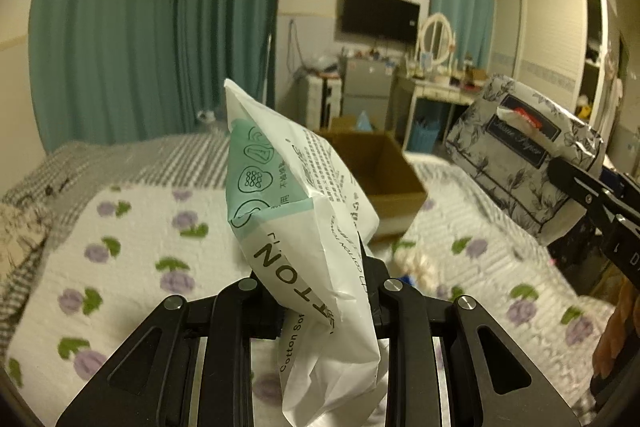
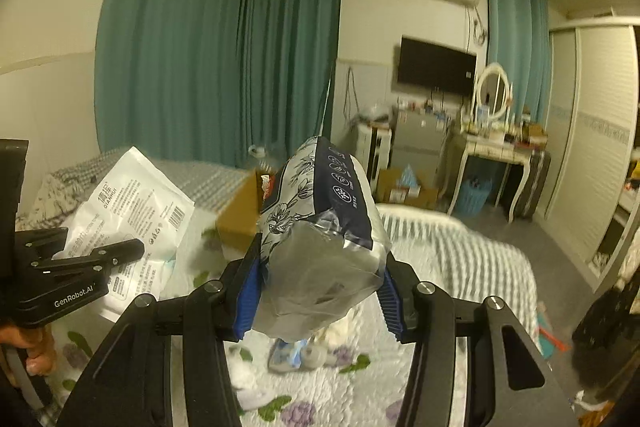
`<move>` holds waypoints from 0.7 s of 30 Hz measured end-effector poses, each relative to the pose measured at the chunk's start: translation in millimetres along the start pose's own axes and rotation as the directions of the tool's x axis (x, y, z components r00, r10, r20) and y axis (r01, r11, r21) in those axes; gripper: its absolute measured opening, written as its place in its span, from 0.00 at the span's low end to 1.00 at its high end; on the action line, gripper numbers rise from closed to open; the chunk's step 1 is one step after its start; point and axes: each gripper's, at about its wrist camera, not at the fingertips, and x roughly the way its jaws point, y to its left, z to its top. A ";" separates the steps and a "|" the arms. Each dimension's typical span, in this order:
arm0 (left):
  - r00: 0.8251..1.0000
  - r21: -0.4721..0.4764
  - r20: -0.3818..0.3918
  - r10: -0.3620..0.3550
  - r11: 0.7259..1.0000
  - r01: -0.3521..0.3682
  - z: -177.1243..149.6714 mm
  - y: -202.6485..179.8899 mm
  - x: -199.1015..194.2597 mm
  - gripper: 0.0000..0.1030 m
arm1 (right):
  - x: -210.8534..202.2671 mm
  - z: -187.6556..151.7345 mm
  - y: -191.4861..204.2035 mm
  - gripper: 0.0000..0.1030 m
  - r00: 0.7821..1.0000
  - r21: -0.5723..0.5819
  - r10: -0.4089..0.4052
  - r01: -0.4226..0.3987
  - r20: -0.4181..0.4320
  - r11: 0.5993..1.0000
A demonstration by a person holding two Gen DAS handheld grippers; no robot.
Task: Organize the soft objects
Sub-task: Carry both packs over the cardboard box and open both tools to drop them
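The left gripper is matte black, its angled linkage arms cut with triangular slots and pinned by round silver screws. The right gripper is built alike, with ribbed blue pads lining its fingers. White lettering on the left gripper's side reads "GenRobot.AI" (seen from the right wrist). A bare-skinned hand wraps its black handle.

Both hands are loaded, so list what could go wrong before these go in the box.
The left gripper pinches the white cotton towel pack only near its loose lower end, so it may slip or swing. The right gripper squeezes the floral tissue pack, perhaps crushing it. Both packs may collide over the cardboard box.
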 end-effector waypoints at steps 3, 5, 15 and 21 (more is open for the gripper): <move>0.999 0.017 0.041 -0.001 1.000 0.000 19.9 -2.0 -2.0 0.24 | -6.0 20.3 1.4 0.49 0.999 -0.020 -0.008 0.008 0.046 1.000; 0.998 0.030 0.068 0.001 1.000 -0.003 32.5 -4.3 -1.6 0.24 | -5.7 33.4 3.0 0.49 0.998 -0.037 -0.014 0.016 0.069 0.999; 0.990 0.090 0.137 0.020 0.995 -0.032 91.0 -4.8 48.0 0.24 | 46.6 83.4 7.6 0.49 0.994 -0.097 -0.022 0.033 0.107 0.995; 0.994 0.122 0.109 0.018 0.992 -0.031 100.6 -9.9 101.7 0.24 | 106.3 95.7 1.4 0.49 0.998 -0.136 -0.025 0.033 0.059 0.990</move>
